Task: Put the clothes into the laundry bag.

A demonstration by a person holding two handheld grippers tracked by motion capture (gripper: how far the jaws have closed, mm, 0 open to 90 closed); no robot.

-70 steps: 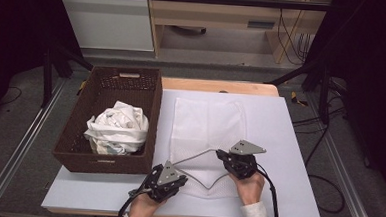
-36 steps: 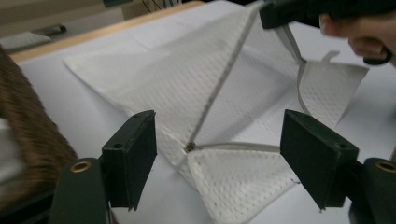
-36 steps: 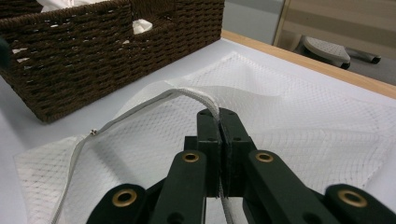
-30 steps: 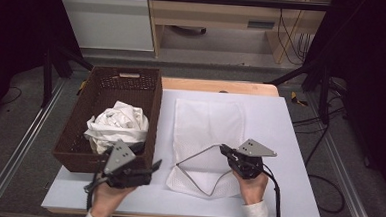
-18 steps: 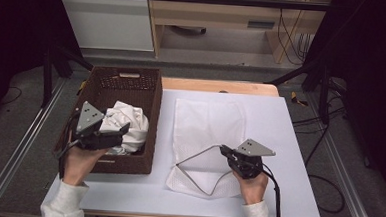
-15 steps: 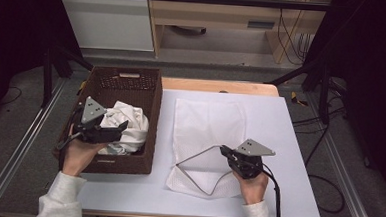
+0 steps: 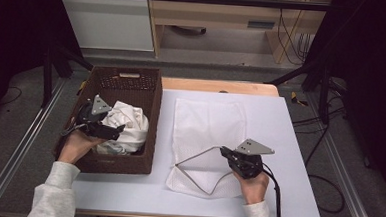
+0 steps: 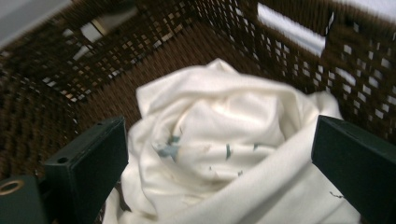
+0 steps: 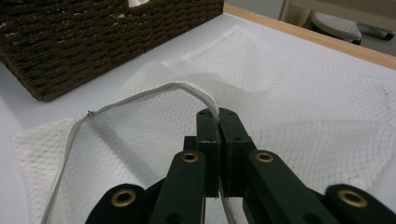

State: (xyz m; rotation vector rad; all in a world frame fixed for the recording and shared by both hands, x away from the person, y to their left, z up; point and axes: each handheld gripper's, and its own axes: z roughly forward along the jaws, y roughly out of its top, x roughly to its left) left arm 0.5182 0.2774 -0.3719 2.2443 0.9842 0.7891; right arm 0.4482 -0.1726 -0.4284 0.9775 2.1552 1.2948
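Observation:
A white mesh bag [image 7: 208,122] lies flat on the table, its zip edge [image 7: 193,156] lifted open. My right gripper [image 7: 222,151] is shut on that zip edge [image 9: 140,95], the jaws pinching it at the tips [image 9: 218,116]. A crumpled white garment [image 7: 130,125] sits in the brown wicker basket [image 7: 153,111]. My left gripper [image 7: 120,129] hovers over it inside the basket. Its jaws have just been opening and now stand wide [image 8: 222,163]. The garment [image 8: 210,107] lies between and ahead of them, with no pad pressing on it.
The basket's woven walls [image 8: 177,51] close in around the left gripper. The basket [image 9: 93,42] stands just left of the bag on the white tabletop [image 7: 289,143]. A wooden strip [image 7: 217,85] runs along the table's far edge.
My left hand has swung from the table's front edge leftward and into the basket above the garment, its jaws opening wider. The right gripper has kept still, holding the zip edge.

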